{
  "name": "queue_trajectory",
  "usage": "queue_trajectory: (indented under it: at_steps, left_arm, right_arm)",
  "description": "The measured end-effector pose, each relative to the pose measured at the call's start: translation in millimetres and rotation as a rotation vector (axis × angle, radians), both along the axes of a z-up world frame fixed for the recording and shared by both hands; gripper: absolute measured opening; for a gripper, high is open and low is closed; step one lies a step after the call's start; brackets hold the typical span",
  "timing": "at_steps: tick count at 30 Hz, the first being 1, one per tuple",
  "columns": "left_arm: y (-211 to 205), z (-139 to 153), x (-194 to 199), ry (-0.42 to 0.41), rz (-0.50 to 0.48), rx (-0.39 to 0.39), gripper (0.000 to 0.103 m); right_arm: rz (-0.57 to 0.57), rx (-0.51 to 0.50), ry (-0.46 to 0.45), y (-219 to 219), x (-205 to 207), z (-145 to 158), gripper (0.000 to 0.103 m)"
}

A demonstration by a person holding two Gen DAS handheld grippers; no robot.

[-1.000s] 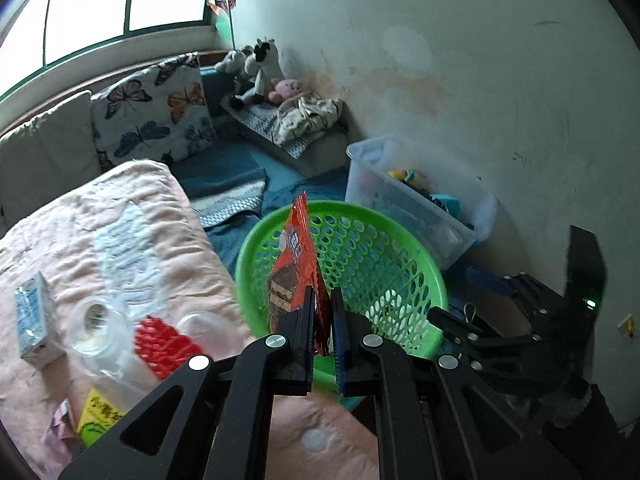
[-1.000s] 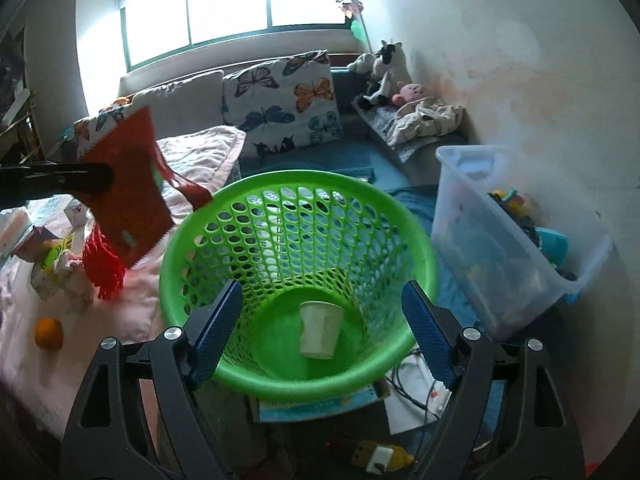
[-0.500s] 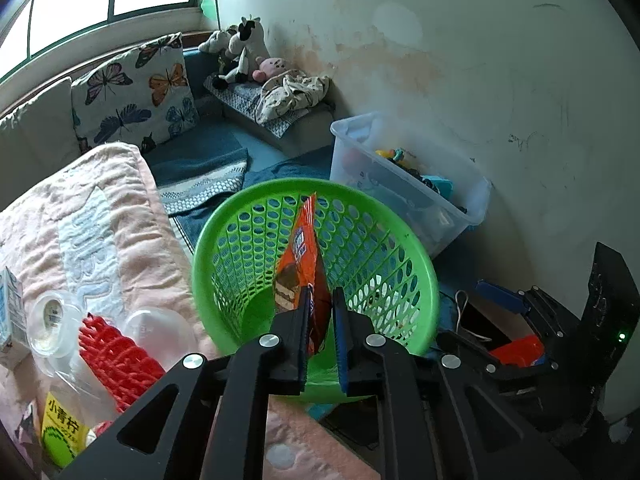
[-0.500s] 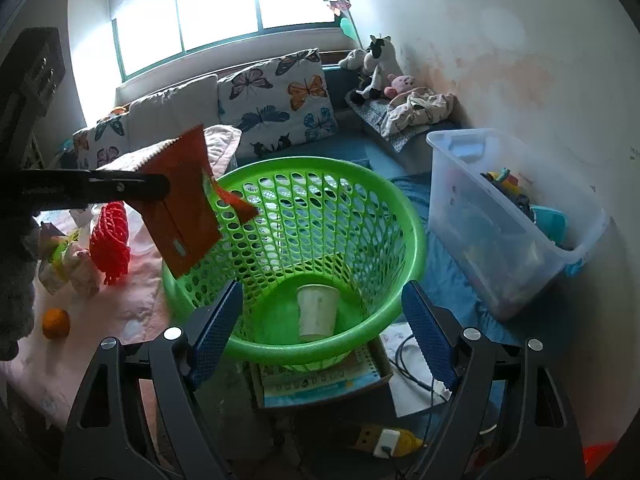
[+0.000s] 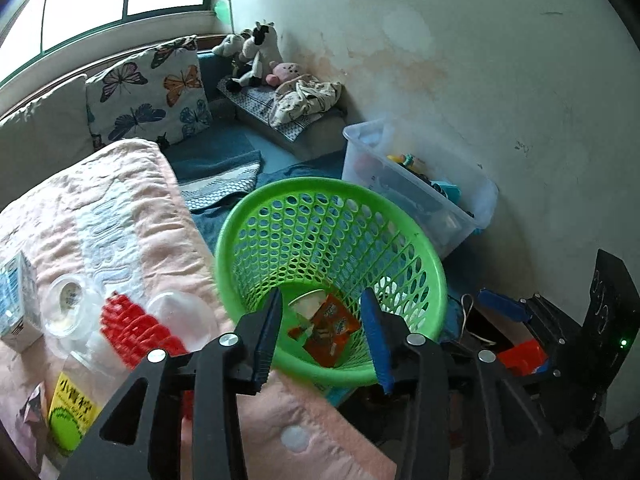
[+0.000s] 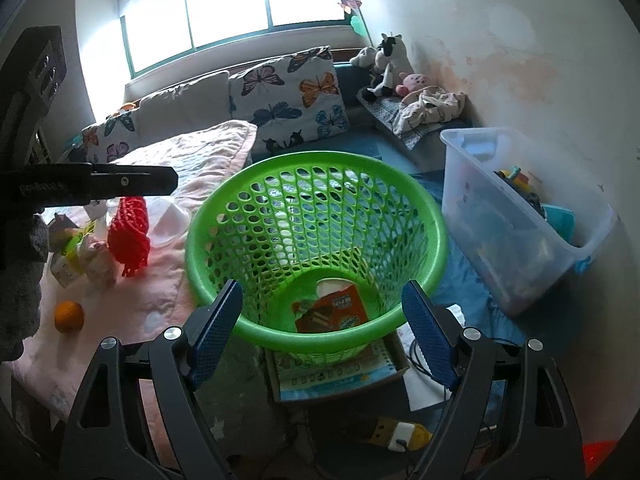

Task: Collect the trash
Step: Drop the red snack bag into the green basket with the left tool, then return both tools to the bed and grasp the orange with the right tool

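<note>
A green perforated basket [image 5: 434,272] [image 6: 436,236] stands on the floor beside the bed. An orange snack wrapper [image 5: 326,334] [image 6: 332,314] lies flat on its bottom, partly over a white paper cup [image 5: 306,303] [image 6: 330,286]. My left gripper [image 5: 324,336] is open and empty just above the basket's near rim. My right gripper [image 6: 318,332] is open and empty, its jaws wide apart at the basket's front rim. On the pink blanket [image 5: 120,216] lie a red mesh net [image 5: 128,326] [image 6: 130,228], clear plastic cups [image 5: 66,306], a small carton [image 5: 16,300] and a yellow-green packet [image 5: 72,412].
A clear storage bin [image 5: 420,188] [image 6: 520,216] with toys stands right of the basket by the wall. An orange [image 6: 69,315] lies on the blanket edge. A booklet [image 6: 340,372] lies under the basket. Butterfly pillows [image 6: 288,96] and stuffed toys [image 5: 256,56] are at the back.
My left gripper opened and let go of the orange wrapper, which dropped to the basket's bottom onto the cup. The right gripper stayed open at the basket.
</note>
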State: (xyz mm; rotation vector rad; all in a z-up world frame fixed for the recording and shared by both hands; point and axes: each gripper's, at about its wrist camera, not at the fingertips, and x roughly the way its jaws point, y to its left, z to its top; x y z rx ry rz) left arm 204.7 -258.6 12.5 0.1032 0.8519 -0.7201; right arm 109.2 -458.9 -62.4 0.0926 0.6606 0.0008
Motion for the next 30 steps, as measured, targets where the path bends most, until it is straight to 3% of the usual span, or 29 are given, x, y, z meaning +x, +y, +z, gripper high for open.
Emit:
queue_trajectory:
  at_steps: [12,30]
  left_arm:
    - [65.1,16.7,-25.3,-0.075,0.125,0.02,0.054]
    - [203.3,13.0,-50.6,-0.075,0.381,-0.009,0.057]
  right_arm:
    - [0.077,0.009,-0.02,42.3,-5.3,10.4,0.084]
    - [0.296,0.022,0.004,142.8,-2.4,7.9,0.084]
